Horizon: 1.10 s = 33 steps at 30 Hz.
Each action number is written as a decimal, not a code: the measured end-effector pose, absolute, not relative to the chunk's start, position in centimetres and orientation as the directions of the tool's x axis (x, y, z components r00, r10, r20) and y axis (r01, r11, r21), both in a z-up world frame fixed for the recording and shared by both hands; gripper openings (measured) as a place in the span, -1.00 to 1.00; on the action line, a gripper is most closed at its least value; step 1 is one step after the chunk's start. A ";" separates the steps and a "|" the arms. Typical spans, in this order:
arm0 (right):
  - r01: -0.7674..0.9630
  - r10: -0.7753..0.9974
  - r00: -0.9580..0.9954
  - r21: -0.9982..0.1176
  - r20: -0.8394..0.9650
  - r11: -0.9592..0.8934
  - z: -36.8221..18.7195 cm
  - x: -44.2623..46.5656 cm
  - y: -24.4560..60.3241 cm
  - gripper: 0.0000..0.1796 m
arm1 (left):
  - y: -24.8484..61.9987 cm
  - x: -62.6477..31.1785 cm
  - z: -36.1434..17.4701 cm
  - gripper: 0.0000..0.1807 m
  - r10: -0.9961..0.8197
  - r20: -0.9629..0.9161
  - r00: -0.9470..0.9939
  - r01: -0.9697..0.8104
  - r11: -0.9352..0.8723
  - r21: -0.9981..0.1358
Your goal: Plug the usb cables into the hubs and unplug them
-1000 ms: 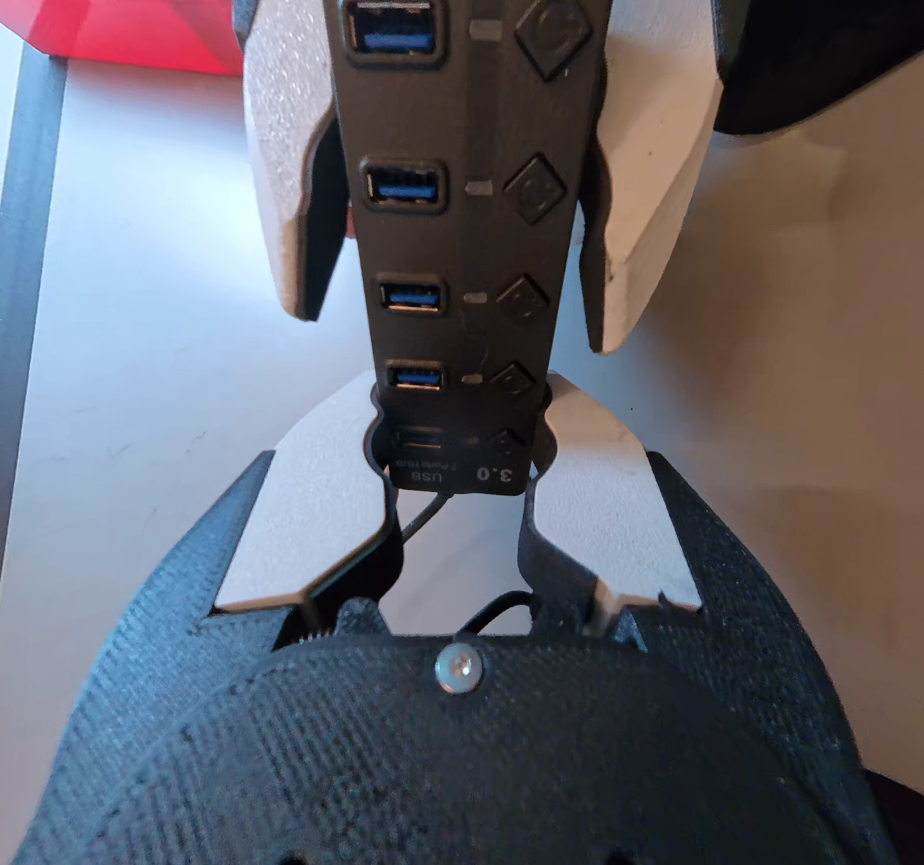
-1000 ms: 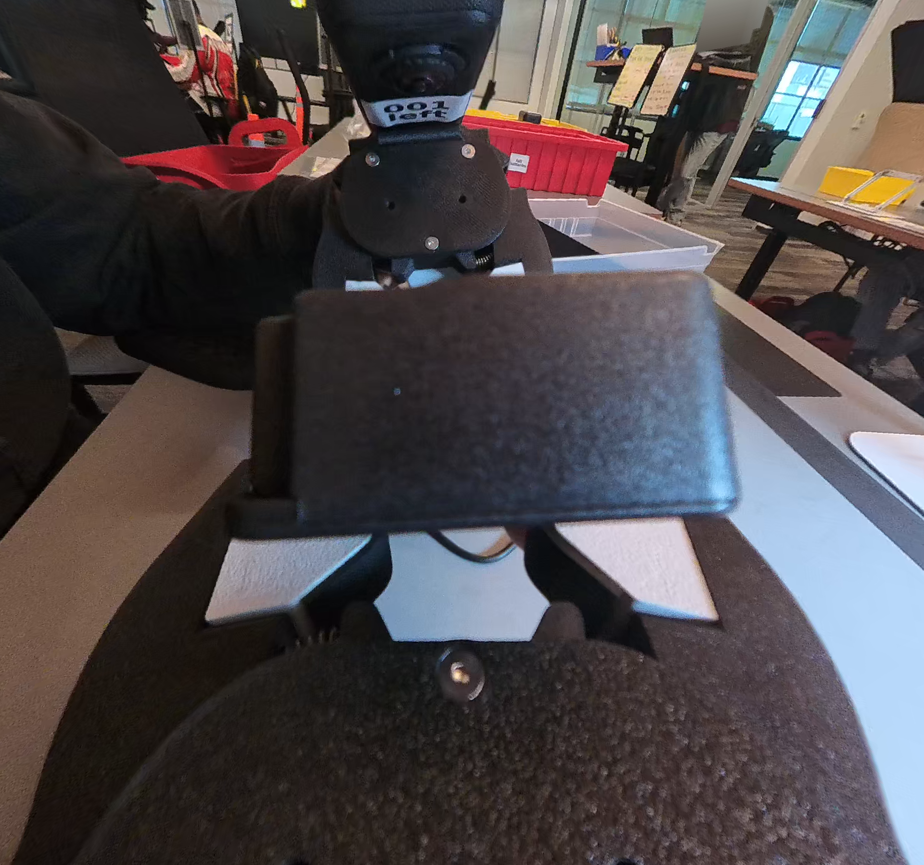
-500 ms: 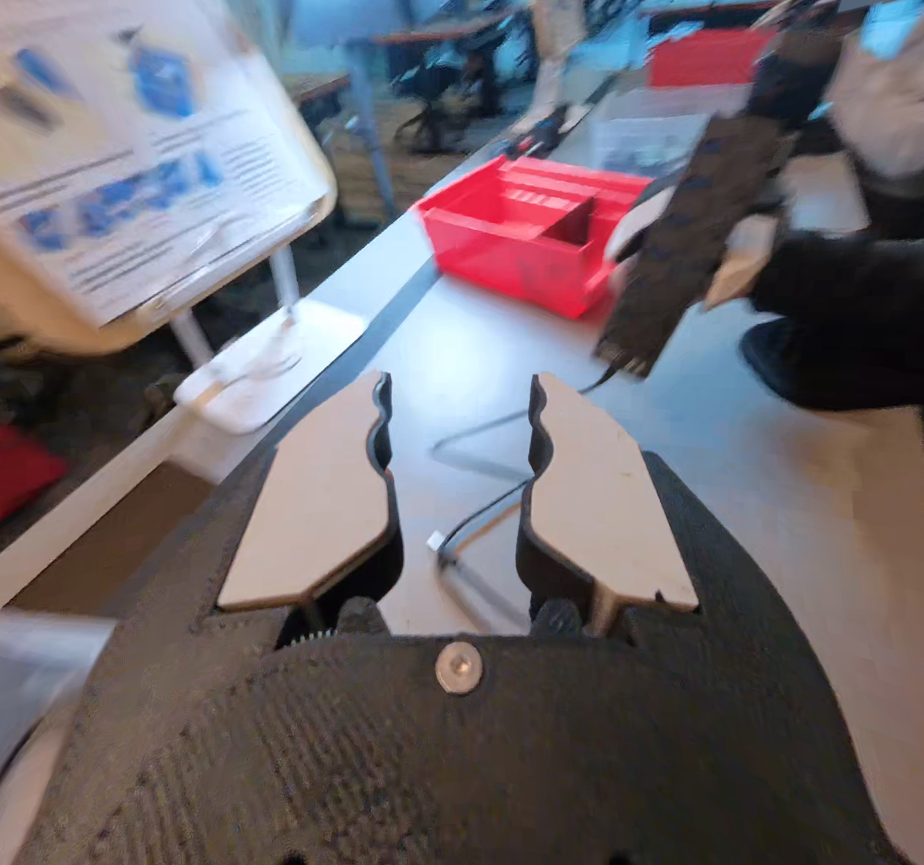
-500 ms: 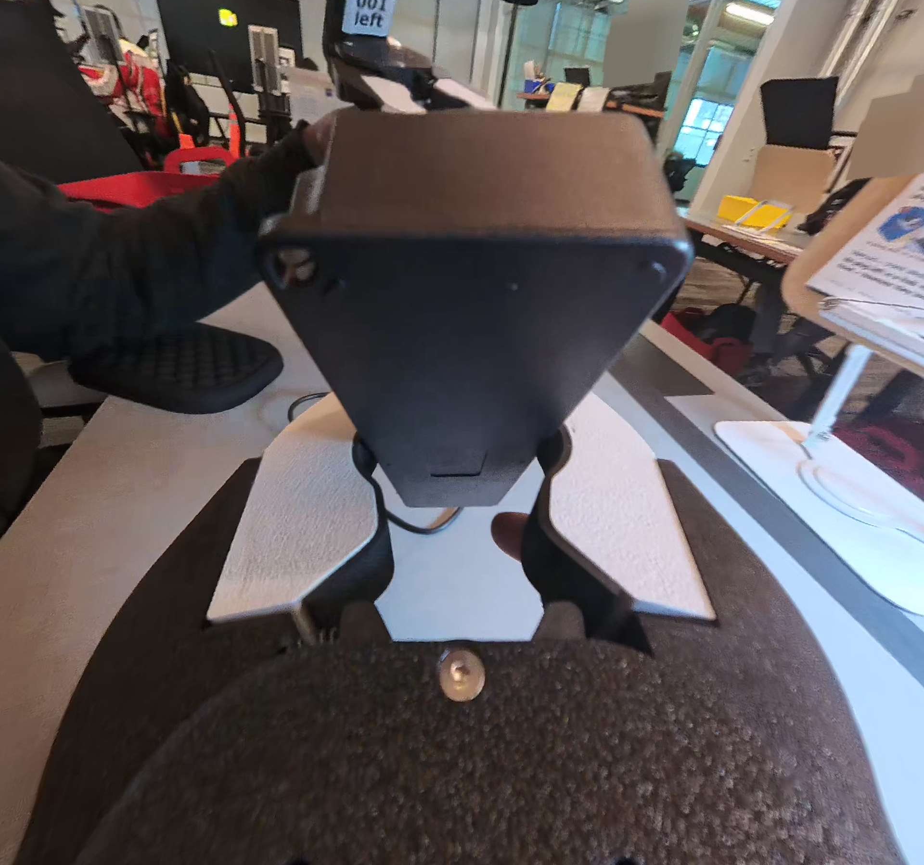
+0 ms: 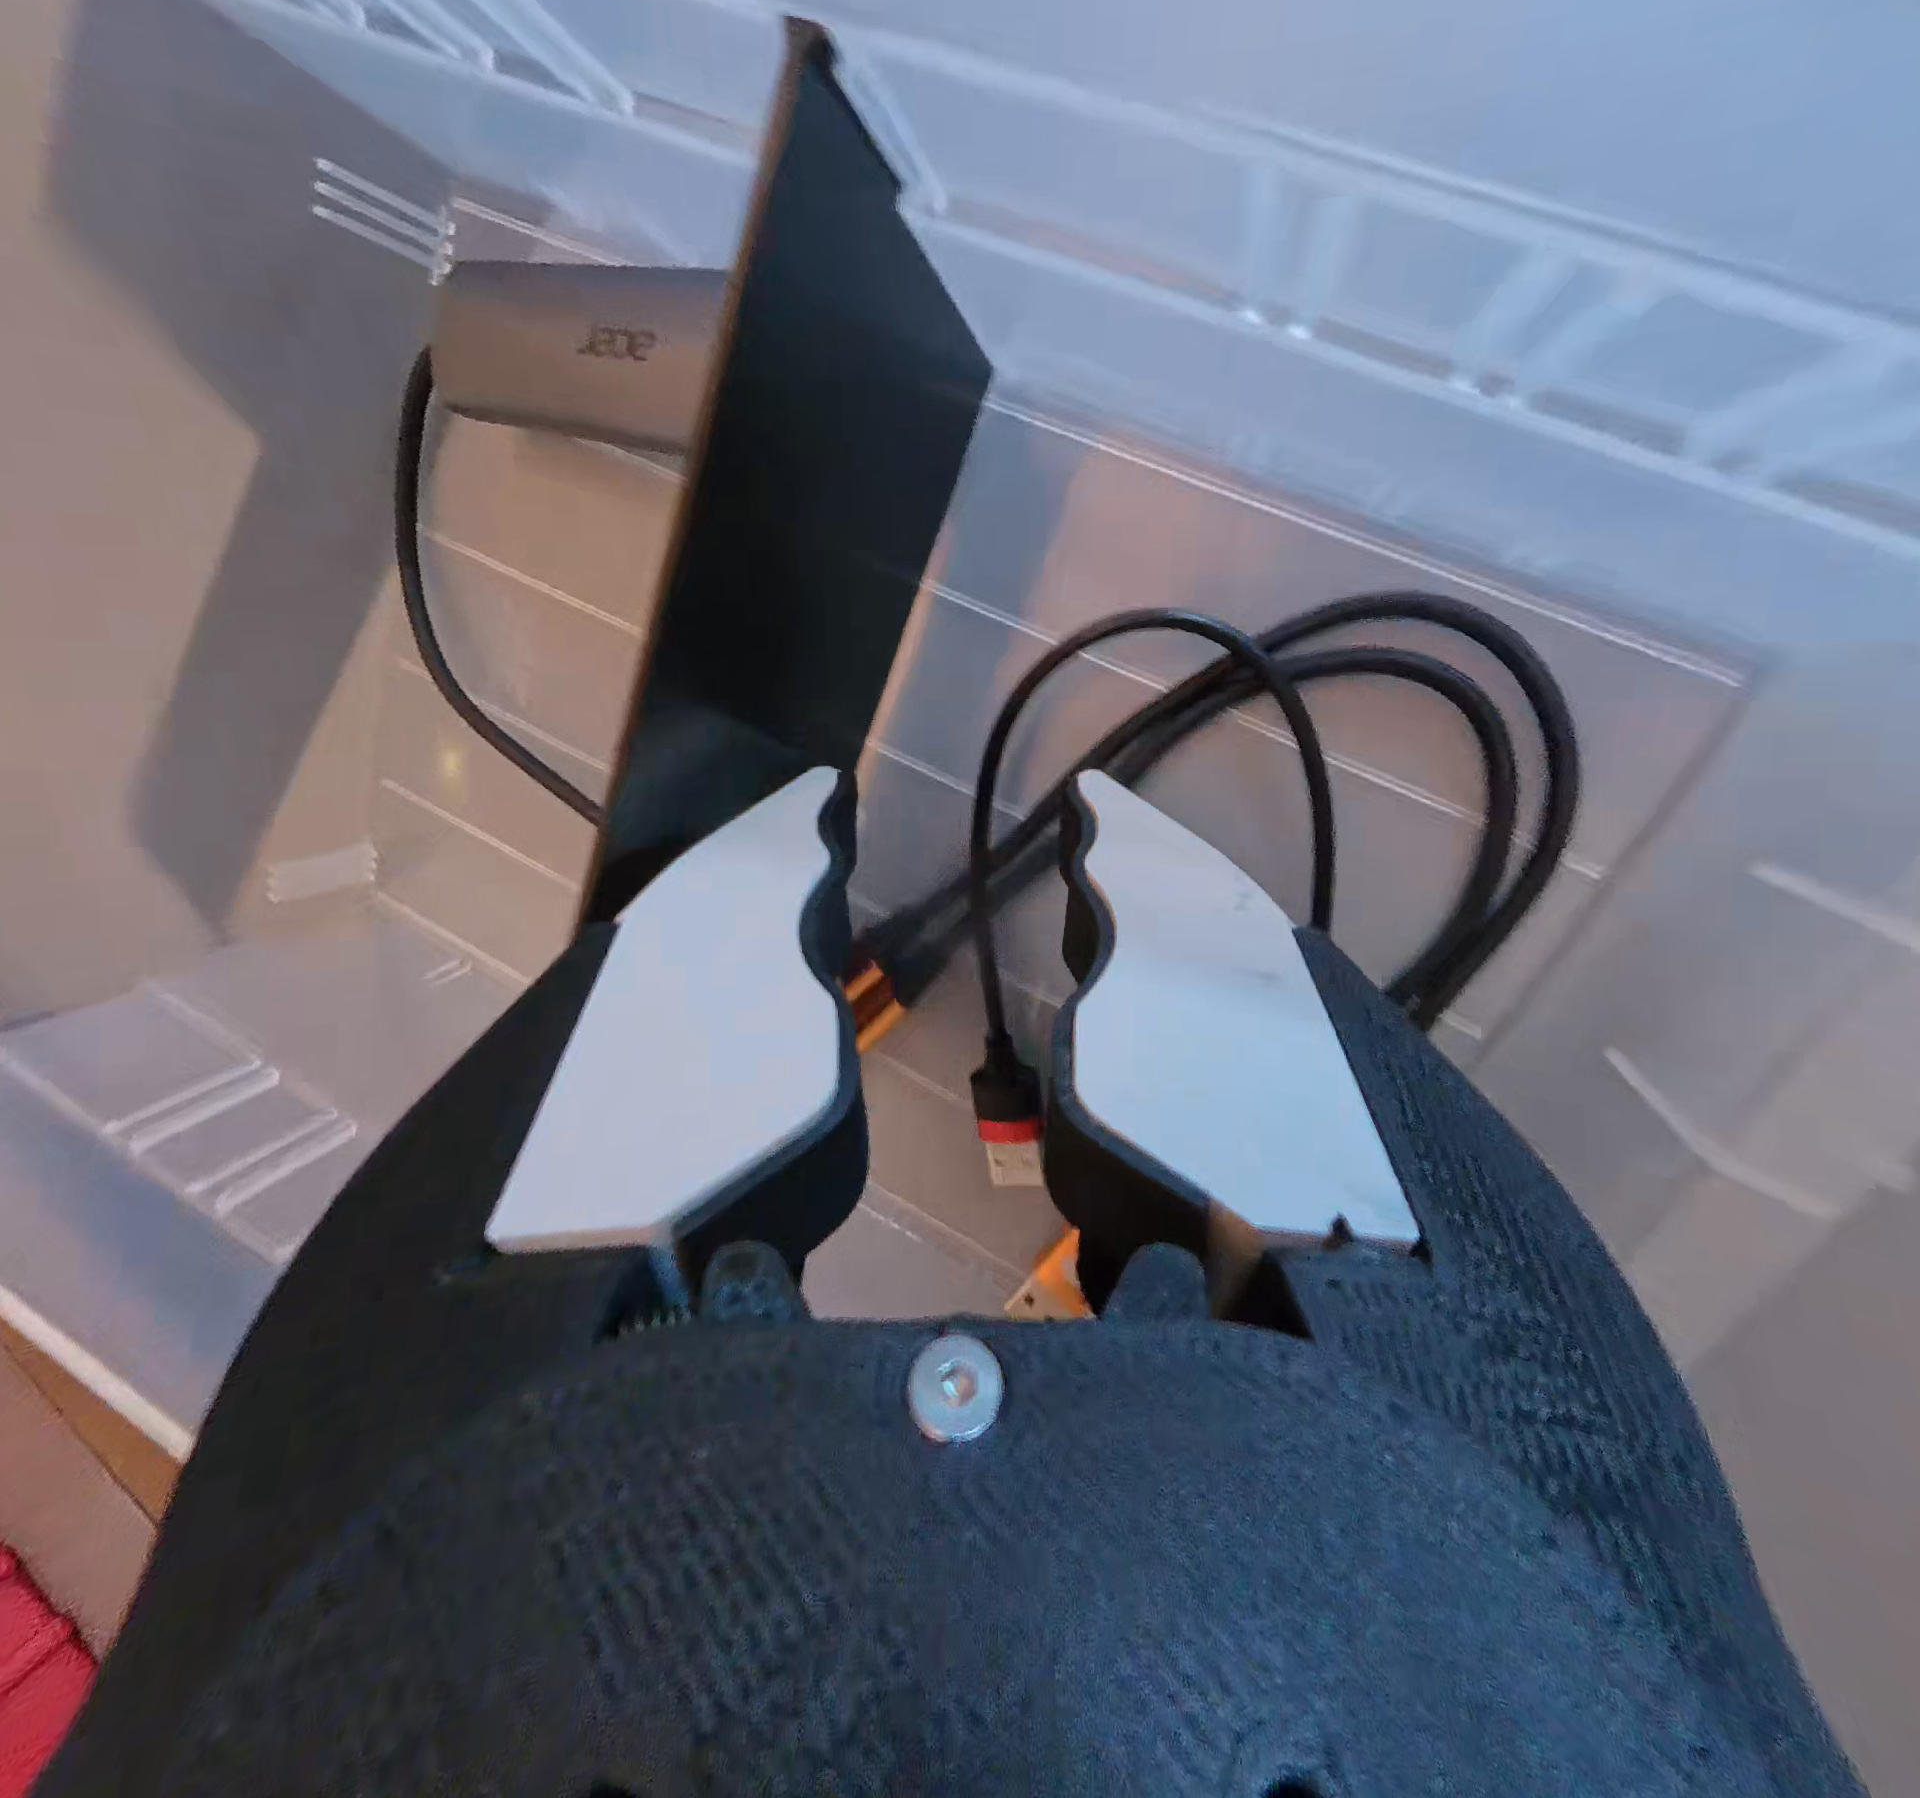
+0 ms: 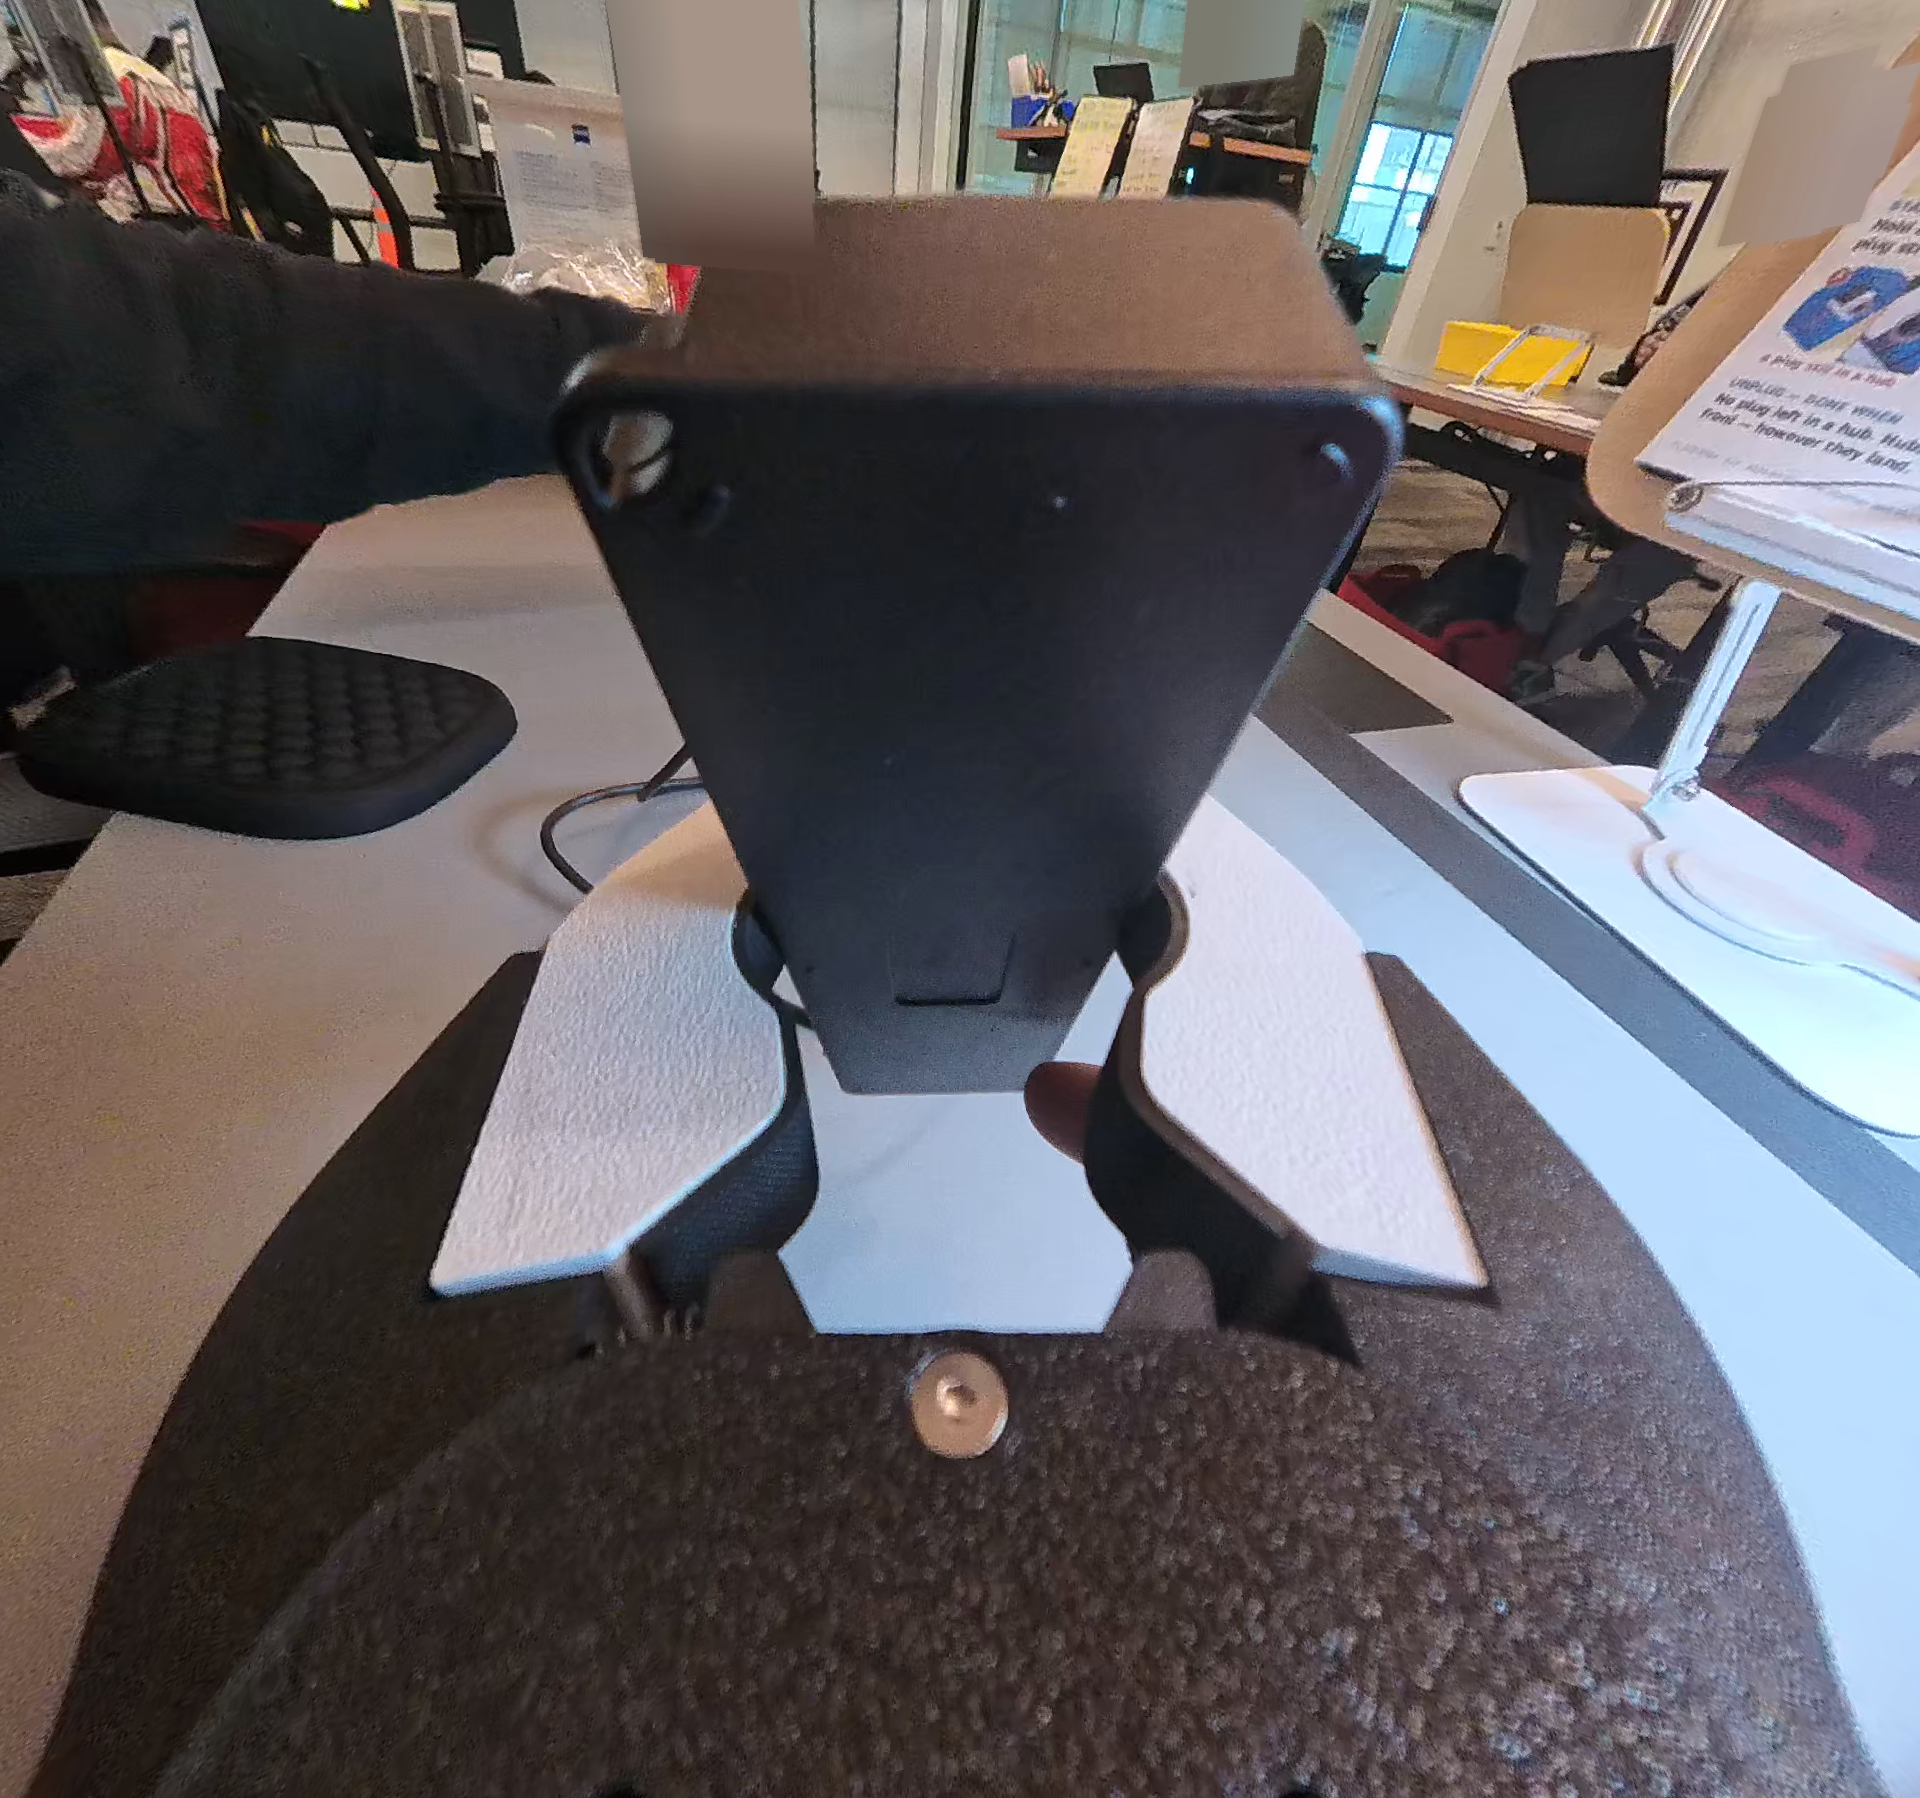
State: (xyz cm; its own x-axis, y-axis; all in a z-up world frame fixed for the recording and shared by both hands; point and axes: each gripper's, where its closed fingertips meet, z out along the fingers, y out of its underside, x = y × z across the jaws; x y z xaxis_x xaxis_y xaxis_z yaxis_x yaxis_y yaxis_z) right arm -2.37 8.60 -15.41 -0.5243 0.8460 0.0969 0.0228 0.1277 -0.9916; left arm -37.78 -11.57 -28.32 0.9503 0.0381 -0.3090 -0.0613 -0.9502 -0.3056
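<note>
Risk noted: left gripper (image 5: 951,917), jaws apart and empty over coiled usb cables (image 5: 1299,761) in the clear bin (image 5: 1351,314), may snag a loop, while right gripper (image 6: 951,995) clamps the black hub (image 6: 977,626) above the table's near edge.

left tongs (image 5: 956,875) agape, right tongs (image 6: 951,927) clamped

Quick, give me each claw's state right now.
Left claw: open, empty, over the cables in the clear bin.
Right claw: closed on the black hub.
</note>
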 end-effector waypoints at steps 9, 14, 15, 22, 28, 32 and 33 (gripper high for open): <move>0.035 0.853 -0.516 -0.993 0.079 0.113 -15.9 -2.5 9.1 -0.29 | -10.8 -37.3 -28.7 -0.96 -0.034 -0.328 0.944 -0.122 -0.960 -0.252; 0.019 0.857 -0.510 -0.995 0.076 0.099 -15.3 -2.4 9.4 -0.29 | -9.2 -33.9 -18.9 -0.97 0.069 -0.353 0.933 -0.162 -0.796 -0.584; 0.015 0.857 -0.510 -0.995 0.075 0.096 -15.1 -2.4 9.4 -0.29 | -8.7 -32.7 -16.4 -0.97 0.088 -0.342 0.935 -0.174 -0.728 -0.663; -0.047 0.876 -0.473 -0.995 0.095 0.083 -12.8 -1.9 10.4 -0.29 | -4.4 -18.6 -5.5 -0.96 -0.110 -0.048 0.993 -0.051 -0.021 -0.998; -0.092 0.948 -0.250 -0.980 0.196 0.178 -10.8 -1.1 15.2 -0.29 | -0.6 -11.4 -13.0 -0.96 -0.338 0.093 0.937 0.135 0.102 -0.986; -0.096 0.962 -0.066 -0.962 0.264 0.257 -10.0 -0.4 18.5 -0.29 | 0.3 -9.8 -14.9 -0.96 -0.416 0.117 0.902 0.173 0.099 -0.980; -0.100 0.962 -0.032 -0.959 0.270 0.266 -9.8 -0.2 19.1 -0.29 | 0.4 -9.7 -15.0 -0.97 -0.426 0.121 0.897 0.181 0.103 -0.978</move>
